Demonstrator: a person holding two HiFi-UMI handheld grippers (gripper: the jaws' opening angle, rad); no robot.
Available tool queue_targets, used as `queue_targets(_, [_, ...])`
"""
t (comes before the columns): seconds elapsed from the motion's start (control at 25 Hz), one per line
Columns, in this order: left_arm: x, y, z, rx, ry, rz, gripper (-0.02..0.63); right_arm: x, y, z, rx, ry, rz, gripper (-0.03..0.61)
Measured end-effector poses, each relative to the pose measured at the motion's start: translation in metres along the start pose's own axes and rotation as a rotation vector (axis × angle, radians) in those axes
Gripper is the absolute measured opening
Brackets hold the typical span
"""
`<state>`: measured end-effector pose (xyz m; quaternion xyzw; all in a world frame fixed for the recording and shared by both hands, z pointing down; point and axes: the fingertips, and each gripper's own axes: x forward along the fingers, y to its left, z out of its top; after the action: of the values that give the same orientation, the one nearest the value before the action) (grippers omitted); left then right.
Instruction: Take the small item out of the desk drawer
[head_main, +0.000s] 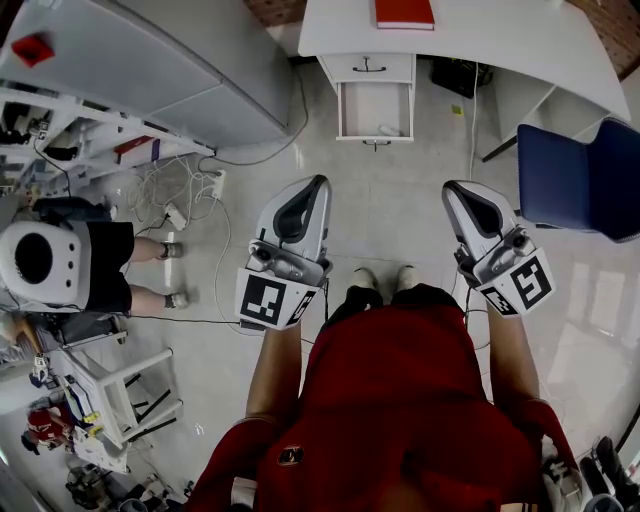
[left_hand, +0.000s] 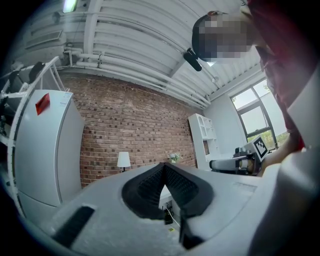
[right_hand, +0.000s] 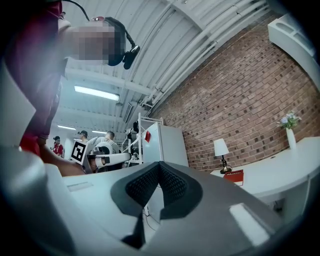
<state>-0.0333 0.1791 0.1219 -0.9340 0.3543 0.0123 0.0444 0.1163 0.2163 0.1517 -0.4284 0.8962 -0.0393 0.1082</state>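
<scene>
The white desk (head_main: 480, 40) stands ahead of me, with a drawer unit under it. Its lower drawer (head_main: 375, 108) is pulled open, and a small pale item (head_main: 390, 130) lies near its front edge. Both grippers are held over the floor well short of the drawer and point towards it. My left gripper (head_main: 320, 181) (left_hand: 163, 167) is shut with nothing in it. My right gripper (head_main: 450, 186) (right_hand: 159, 165) is also shut and empty. Each gripper view looks up at the brick wall, so neither shows the drawer.
A blue chair (head_main: 585, 180) stands right of the drawer unit. A red book (head_main: 404, 12) lies on the desk. A grey cabinet (head_main: 150, 60) fills the far left, with cables (head_main: 185, 205) on the floor beside it. A seated person (head_main: 70, 265) is at the left.
</scene>
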Motion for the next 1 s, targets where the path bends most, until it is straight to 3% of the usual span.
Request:
queue_targets(0.52, [0.036, -0.019, -0.013, 0.021, 0.023, 0.029, 0.003, -0.018, -0.046, -0.005, -0.007, 0.007, 0.017, 0.012])
queue_targets(1.0, [0.052, 0.032, -0.026, 0.004, 0.015, 0.053, 0.003, 0.033, -0.065, -0.012, -0.043, 0.06, 0.04, 0.012])
